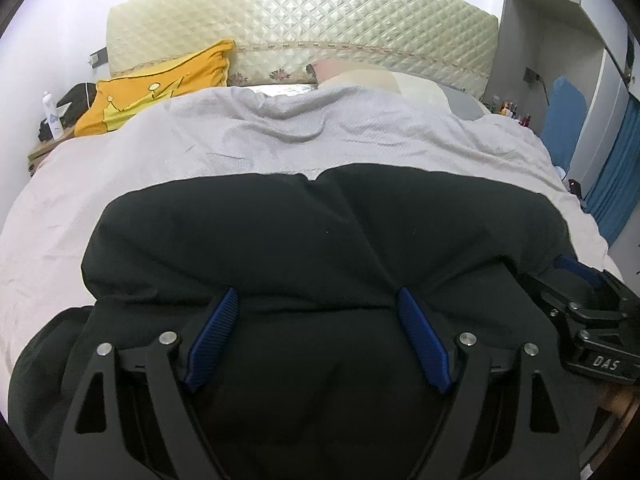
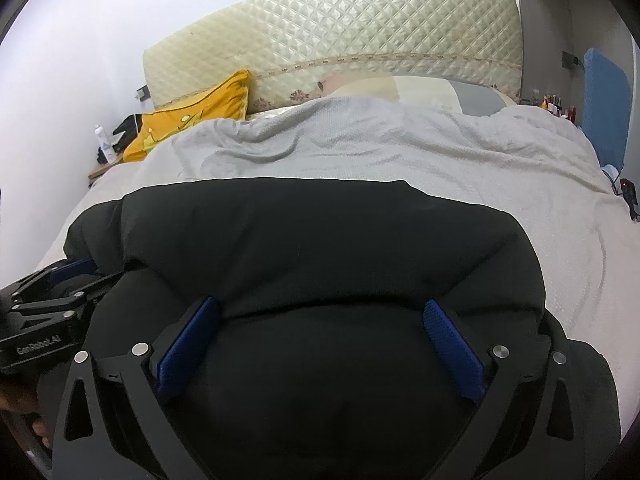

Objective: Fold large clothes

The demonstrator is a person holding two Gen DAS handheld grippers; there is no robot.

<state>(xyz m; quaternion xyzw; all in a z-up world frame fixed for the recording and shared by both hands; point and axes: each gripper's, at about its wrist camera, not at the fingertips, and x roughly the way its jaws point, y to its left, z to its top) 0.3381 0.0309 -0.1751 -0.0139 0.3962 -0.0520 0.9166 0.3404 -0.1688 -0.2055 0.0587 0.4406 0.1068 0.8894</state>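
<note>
Both tongs spread wide, nothing clamped: left gripper (image 1: pixel 318 300) and right gripper (image 2: pixel 320 312) sit side by side, blue pads (image 1: pixel 216 336) resting down on the black garment (image 1: pixel 320 232), cloth bulging between the fingers but not pinched. Garment lies under and ahead of both tongs on the grey bedspread (image 1: pixel 300 132). Further ahead: quilted headboard (image 1: pixel 304 16); yellow pillow (image 1: pixel 160 84) ahead-left. Right gripper shows at the right edge of the left view.
</note>
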